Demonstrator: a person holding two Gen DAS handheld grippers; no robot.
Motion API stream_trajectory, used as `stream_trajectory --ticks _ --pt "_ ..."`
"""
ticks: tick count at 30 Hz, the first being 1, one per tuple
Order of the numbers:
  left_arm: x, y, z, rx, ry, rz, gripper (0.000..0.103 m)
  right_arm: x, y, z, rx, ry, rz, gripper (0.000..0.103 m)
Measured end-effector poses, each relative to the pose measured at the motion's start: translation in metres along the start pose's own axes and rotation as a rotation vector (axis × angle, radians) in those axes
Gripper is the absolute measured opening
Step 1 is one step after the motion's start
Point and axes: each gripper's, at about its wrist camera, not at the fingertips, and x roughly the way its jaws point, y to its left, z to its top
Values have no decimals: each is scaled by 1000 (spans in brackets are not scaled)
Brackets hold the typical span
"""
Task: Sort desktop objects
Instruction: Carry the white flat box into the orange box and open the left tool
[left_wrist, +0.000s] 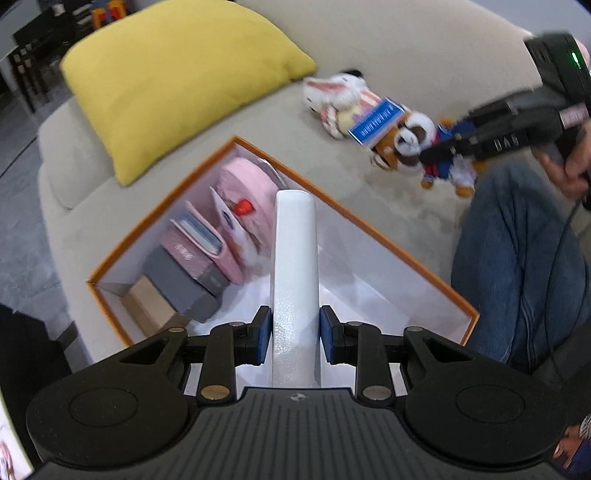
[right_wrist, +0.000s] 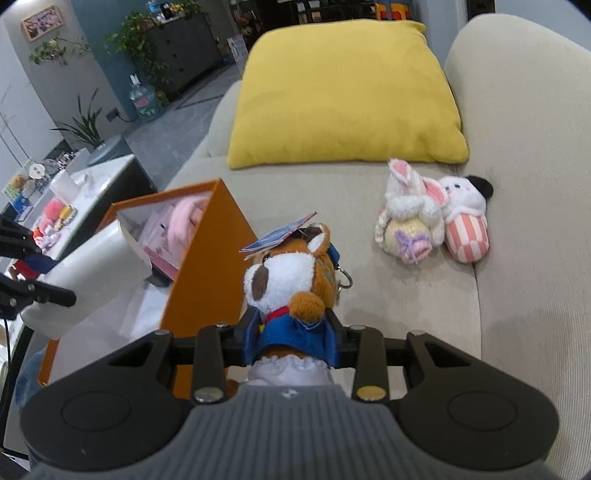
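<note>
Left claw (left_wrist: 295, 332) clenched on white cylinder (left_wrist: 294, 258), held over orange box (left_wrist: 388, 240) on sofa (left_wrist: 332, 103). Box held pink round case (left_wrist: 243, 192), pink wallet (left_wrist: 207, 240), grey box (left_wrist: 177, 284) along its left wall. Right claw (right_wrist: 291, 338) gripped fox plush (right_wrist: 291, 273) in blue jacket, beside box's right wall. Rabbit plush (right_wrist: 406, 218) and striped plush (right_wrist: 467, 218) lay touching near sofa's back edge, before yellow cushion (right_wrist: 343, 92).
</note>
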Motion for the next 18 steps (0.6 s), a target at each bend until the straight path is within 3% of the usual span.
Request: stream_trajectory --ticks 18 --pt "50 -15 -23 259 30 26 32 26 14 9 -59 75 -47 38"
